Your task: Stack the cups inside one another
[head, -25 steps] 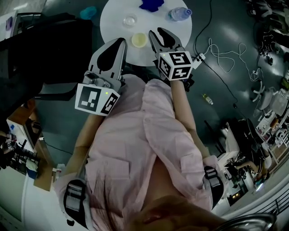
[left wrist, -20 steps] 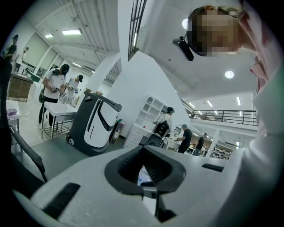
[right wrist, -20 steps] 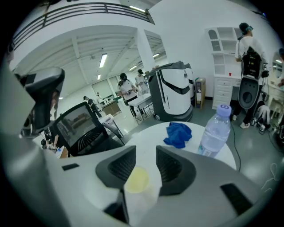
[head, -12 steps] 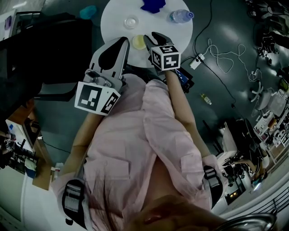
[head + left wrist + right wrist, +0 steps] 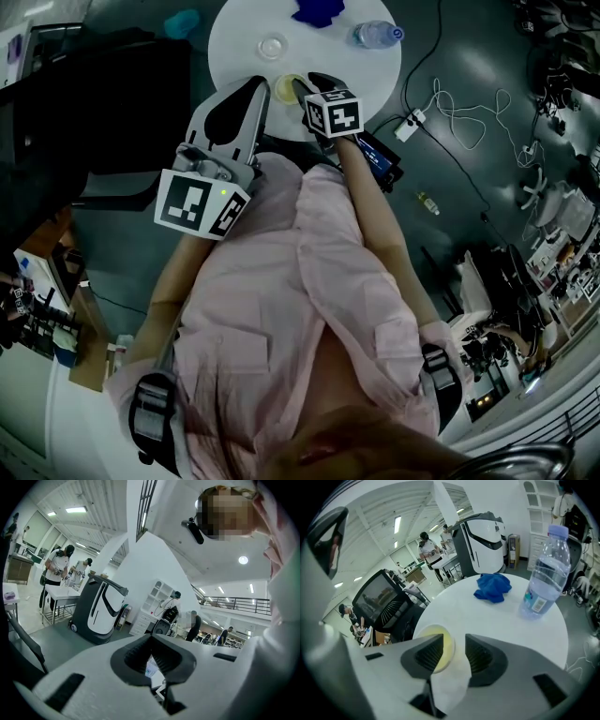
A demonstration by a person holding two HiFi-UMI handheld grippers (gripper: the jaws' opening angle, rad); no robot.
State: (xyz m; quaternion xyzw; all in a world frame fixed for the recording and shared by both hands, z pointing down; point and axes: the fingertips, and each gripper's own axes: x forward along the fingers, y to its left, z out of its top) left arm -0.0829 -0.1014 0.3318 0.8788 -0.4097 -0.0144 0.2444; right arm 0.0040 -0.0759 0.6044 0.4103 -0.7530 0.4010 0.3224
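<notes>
A pale yellow cup [image 5: 286,87] stands upright near the front edge of the round white table [image 5: 234,37], with a clear cup [image 5: 272,44] behind it. My right gripper [image 5: 305,86] points steeply down at the yellow cup and is open. In the right gripper view the yellow cup [image 5: 448,648] sits partly under the left jaw, its right rim inside the gap of the right gripper [image 5: 453,641]. No pad visibly presses on it. My left gripper [image 5: 251,89] hangs level just left of the table's front edge, shut and empty. The left gripper [image 5: 151,639] faces the room.
A blue cloth [image 5: 314,11] and a water bottle [image 5: 375,33] are at the table's far side; the bottle [image 5: 543,578] stands right of the cloth [image 5: 492,587]. A teal cup [image 5: 183,25] sits off the table, left. Cables cross the floor at right.
My right gripper has come down and shifted left onto the yellow cup, tilting more steeply, and its jaws now straddle the rim. The left gripper has stayed put.
</notes>
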